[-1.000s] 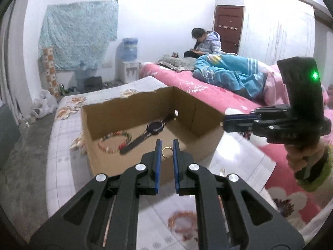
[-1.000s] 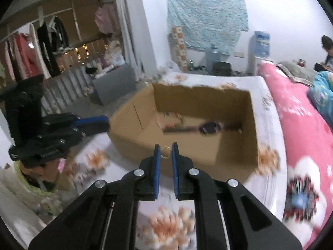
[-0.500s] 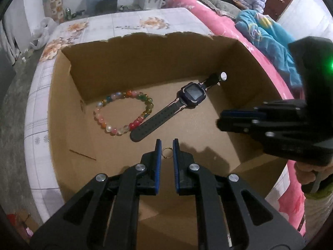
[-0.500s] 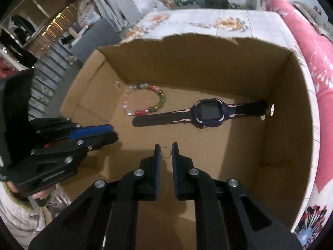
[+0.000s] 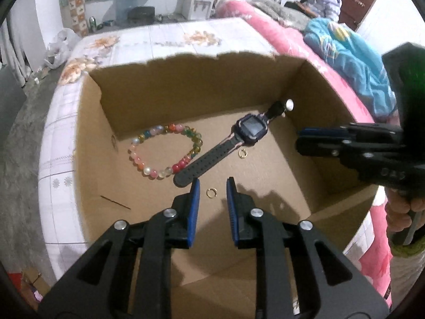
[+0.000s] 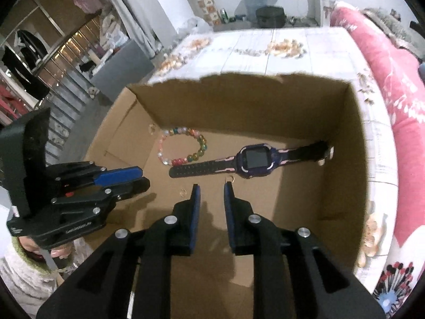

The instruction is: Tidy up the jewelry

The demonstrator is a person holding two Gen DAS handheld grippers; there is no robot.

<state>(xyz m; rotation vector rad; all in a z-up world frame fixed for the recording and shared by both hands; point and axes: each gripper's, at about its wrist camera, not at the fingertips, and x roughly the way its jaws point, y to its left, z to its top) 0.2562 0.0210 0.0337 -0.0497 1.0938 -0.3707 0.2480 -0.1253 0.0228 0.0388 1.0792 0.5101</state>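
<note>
An open cardboard box (image 5: 87, 138) (image 6: 356, 159) holds a coloured bead bracelet (image 5: 148, 170) (image 6: 202, 143), a dark purple watch (image 5: 251, 127) (image 6: 256, 159) and two small gold rings. My left gripper (image 5: 212, 183) is open over the box, with one gold ring (image 5: 211, 193) lying on the floor between its tips. The other gold ring (image 5: 243, 153) (image 6: 230, 178) lies by the watch, just off my right gripper's fingertip. My right gripper (image 6: 211, 187) is open and empty. The first ring also shows in the right wrist view (image 6: 182, 192).
The box sits on a floral white cover (image 5: 164, 37) of a bed. A pink bedspread (image 6: 393, 85) runs along the right. A person (image 5: 316, 0) sits at the far end. A clothes rack (image 6: 26, 61) stands to the left.
Both grippers have opened over the box and each has let go of its gold ring. The two rings now lie on the box floor.
</note>
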